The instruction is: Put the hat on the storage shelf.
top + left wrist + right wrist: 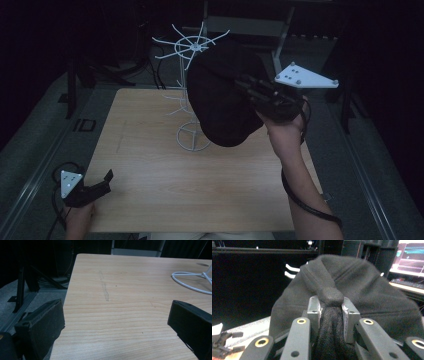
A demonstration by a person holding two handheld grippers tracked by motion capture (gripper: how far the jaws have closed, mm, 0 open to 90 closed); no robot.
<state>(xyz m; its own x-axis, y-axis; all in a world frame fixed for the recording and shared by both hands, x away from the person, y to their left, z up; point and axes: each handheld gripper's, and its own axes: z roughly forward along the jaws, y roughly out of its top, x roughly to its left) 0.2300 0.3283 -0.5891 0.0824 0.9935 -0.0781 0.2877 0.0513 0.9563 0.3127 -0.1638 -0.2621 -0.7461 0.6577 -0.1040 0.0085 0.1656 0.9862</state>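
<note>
Around a pale wooden table (165, 190), dark room

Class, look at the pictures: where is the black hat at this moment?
In the high view the black hat is held up above the table's far right part, pinched in the right gripper, right beside the white wire rack.

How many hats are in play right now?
1: a black hat, pinched in the right gripper, held up against the white wire rack. Others could be hidden behind it.
</note>
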